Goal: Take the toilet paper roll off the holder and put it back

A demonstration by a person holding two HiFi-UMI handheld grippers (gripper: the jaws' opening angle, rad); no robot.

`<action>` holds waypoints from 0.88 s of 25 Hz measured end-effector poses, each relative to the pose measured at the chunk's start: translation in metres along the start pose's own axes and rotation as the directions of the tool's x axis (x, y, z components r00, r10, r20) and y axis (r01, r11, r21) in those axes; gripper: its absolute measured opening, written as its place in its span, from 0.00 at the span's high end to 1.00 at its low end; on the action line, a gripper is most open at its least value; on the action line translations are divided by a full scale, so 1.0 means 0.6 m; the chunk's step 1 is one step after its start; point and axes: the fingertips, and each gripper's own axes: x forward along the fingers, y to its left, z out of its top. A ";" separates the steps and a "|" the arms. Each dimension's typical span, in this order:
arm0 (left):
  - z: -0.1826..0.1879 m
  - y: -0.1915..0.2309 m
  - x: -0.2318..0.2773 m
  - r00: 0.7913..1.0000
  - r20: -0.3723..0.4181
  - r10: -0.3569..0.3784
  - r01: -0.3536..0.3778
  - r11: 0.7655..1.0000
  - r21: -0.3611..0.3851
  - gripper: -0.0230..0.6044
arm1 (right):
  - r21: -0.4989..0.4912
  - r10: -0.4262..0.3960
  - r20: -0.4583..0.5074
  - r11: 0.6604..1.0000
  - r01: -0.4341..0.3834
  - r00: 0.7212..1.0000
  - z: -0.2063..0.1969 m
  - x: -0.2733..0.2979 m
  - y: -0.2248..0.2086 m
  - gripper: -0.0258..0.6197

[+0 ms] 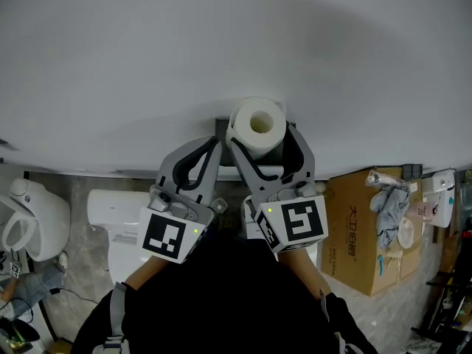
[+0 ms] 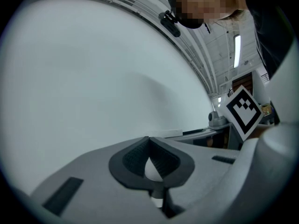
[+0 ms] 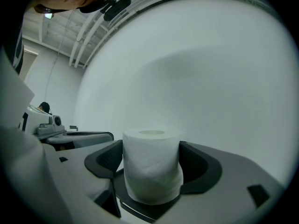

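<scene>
My right gripper point(image 3: 150, 147) has its jaws spread wide, one on either side of a single toilet paper roll point(image 3: 152, 171). The roll stands upright between them with its core hole facing up. It is a soft white cylinder with a slightly uneven, faintly quilted wrap. The dark ribbed pads point(image 3: 198, 164) curve close beside its flanks, and I see no dent in the paper there. A dark flat surface lies under the roll; I cannot tell whether it belongs to the holder or to me. In the head view a small black piece of the holder point(image 1: 220, 126) shows just left of the roll, against the wall point(image 1: 221, 43). My left gripper point(image 2: 149, 140) sits just left of the right one, its jaws pressed tip to tip on nothing. A teardrop gap between their pads lets the wall show through. Both pairs of jaws are smooth grey plastic with scooped black linings. Beyond and above the jaws the wall is plain, matte and pale, with free room around the roll's top. Each gripper carries one black-and-white marker cube point(image 1: 168, 236), two in all. Well off to the right of my right jaws, down on the floor, stands one brown cardboard box point(image 1: 361, 227).
</scene>
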 end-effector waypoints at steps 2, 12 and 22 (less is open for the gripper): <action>0.000 -0.001 0.000 1.000 -0.002 -0.004 0.004 1.000 -0.002 0.96 | 0.001 -0.014 0.007 1.000 0.014 1.000 0.002 -0.001 -0.003 0.40; 0.002 -0.001 0.004 1.000 -0.002 -0.023 0.023 1.000 -0.006 0.96 | -0.039 -0.052 0.060 0.998 0.054 0.997 0.029 -0.008 -0.004 0.40; 0.013 -0.028 0.022 0.997 0.011 -0.073 0.073 0.997 -0.004 0.95 | -0.089 -0.124 0.134 0.987 0.137 0.983 0.070 -0.041 -0.032 0.40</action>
